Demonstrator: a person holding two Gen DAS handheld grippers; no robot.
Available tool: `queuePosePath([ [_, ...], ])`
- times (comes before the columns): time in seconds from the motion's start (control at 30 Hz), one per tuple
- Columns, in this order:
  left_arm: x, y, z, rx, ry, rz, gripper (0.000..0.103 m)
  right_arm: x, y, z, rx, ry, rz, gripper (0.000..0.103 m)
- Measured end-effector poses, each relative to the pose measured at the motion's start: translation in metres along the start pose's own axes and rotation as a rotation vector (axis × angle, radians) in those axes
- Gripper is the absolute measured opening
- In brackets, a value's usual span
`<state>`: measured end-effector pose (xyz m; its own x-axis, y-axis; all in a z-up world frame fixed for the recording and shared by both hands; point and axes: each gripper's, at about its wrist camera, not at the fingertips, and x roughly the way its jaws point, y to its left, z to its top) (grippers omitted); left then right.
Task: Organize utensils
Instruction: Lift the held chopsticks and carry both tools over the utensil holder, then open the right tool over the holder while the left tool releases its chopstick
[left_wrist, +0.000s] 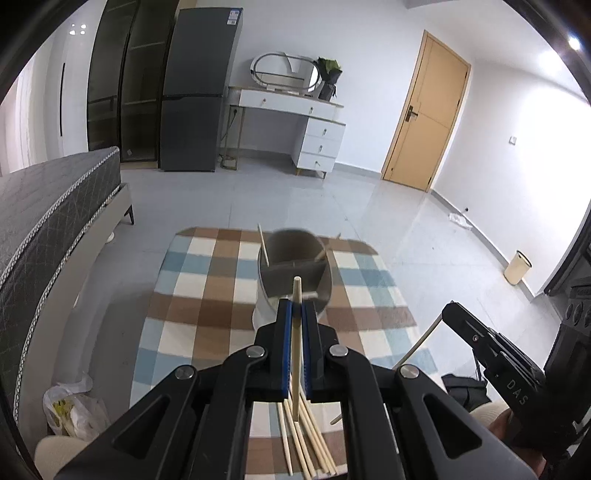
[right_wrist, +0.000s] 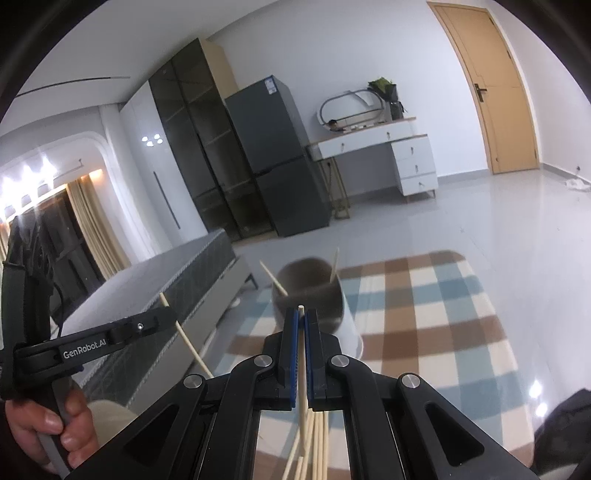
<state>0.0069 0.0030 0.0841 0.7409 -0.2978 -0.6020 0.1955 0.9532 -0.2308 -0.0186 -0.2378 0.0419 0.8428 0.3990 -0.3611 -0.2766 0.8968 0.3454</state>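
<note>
Plainly, much of the checked cloth (left_wrist: 207, 280) is cut off: its near end disappears beneath the black body of each gripper, and whether a desk lies under it cannot be told. Beyond its far edge the grey tiled floor (left_wrist: 295, 199) runs open to the fridge (left_wrist: 199, 92) and the white dresser (left_wrist: 317, 125), with the bed (left_wrist: 55, 206) closing the side left of the fingers and the wooden door (left_wrist: 424, 110) far off to their right.

Just ahead of both sets of fingers stands the grey utensil cup (left_wrist: 291, 266), blurred, its base hidden behind the fingertips; an inner divider shows, and two chopsticks lean out over its rim, one to each side.

The left gripper (left_wrist: 295, 314) has its fingers (left_wrist: 286, 332) clamped together on a single upright chopstick (left_wrist: 296, 350), whose tip rises just above the blue pads and whose lower end hangs free over the loose chopsticks (left_wrist: 310, 443) lying on the cloth below. The right gripper (right_wrist: 302, 321) likewise has its fingers (right_wrist: 291, 350) pressed on its own chopstick (right_wrist: 303, 387), only a short tip showing above the pads; its lower end is lost among the pile (right_wrist: 314, 443).

In the right wrist view, a hand (right_wrist: 48, 428) grips the left tool's handle, partly cut by the frame edge.
</note>
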Motion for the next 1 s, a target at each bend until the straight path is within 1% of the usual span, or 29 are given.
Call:
queuePosePath([
  [0.2,0.002,0.004,0.03,-0.023,-0.043,0.011,0.001,0.009,0.001,0.035,-0.011,-0.036,0.029,0.003],
  [0.43,0.013,0.012,0.067,-0.051,-0.074,0.021,0.001,0.037,0.003,0.078,-0.021,-0.063,0.068,0.003],
  [0.63,0.03,0.022,0.098,-0.079,-0.108,0.017,0.001,0.064,0.001,0.111,-0.035,-0.084,0.069,0.003],
  [0.7,0.04,0.025,0.107,-0.085,-0.115,0.02,0.001,0.074,-0.001,0.12,-0.034,-0.087,0.063,0.003],
  [0.83,0.058,0.031,0.114,-0.098,-0.116,0.018,0.001,0.092,-0.006,0.131,-0.03,-0.094,0.049,0.003],
  [1.0,0.08,0.042,0.116,-0.138,-0.107,0.015,0.001,0.108,-0.008,0.131,-0.032,-0.115,0.032,0.003],
])
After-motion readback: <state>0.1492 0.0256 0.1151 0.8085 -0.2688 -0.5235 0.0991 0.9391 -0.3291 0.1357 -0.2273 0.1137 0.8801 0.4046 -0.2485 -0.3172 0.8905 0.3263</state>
